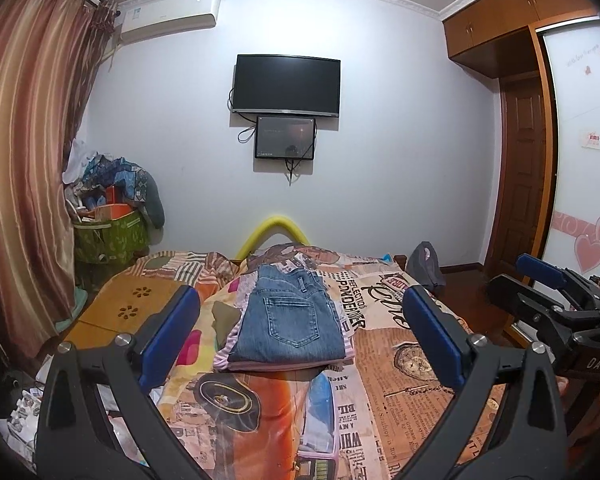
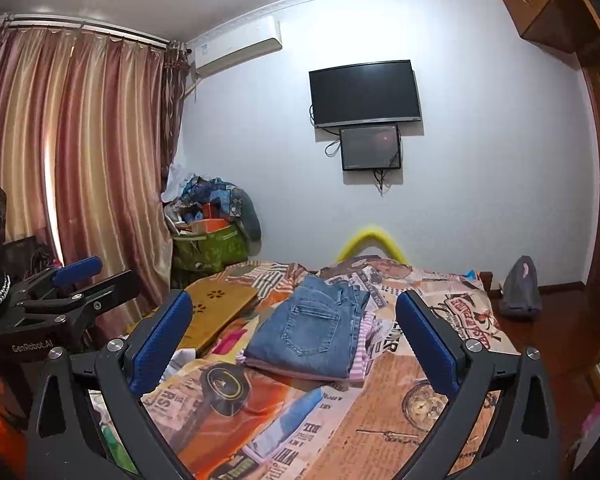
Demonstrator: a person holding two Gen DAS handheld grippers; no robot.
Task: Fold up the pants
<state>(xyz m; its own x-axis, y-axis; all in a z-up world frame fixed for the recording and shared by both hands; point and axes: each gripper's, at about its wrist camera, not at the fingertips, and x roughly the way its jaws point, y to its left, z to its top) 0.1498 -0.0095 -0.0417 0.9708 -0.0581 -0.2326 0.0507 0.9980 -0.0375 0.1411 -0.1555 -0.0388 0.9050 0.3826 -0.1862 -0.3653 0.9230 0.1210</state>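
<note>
Folded blue jeans [image 1: 292, 318] lie back pocket up on a striped pink garment [image 1: 236, 362], on the patterned bedspread [image 1: 412, 360]. My left gripper [image 1: 300, 336] is open, its blue pads wide apart, hovering short of the jeans with nothing between them. In the right wrist view the same jeans [image 2: 316, 332] sit ahead on the bedspread [image 2: 400, 412]. My right gripper [image 2: 296, 340] stands open as well, empty, held back from the stack. Each gripper shows at the edge of the other's view: the right gripper [image 1: 556, 280] at far right, the left gripper [image 2: 76, 276] at far left.
A wooden board [image 2: 216, 308] lies on the bed's left side. A green bag piled with clothes [image 1: 112, 236] stands by the striped curtain [image 1: 28, 160]. A yellow foam arch [image 1: 276, 228] rises behind the bed. A grey bag [image 2: 522, 288] sits on the floor at right.
</note>
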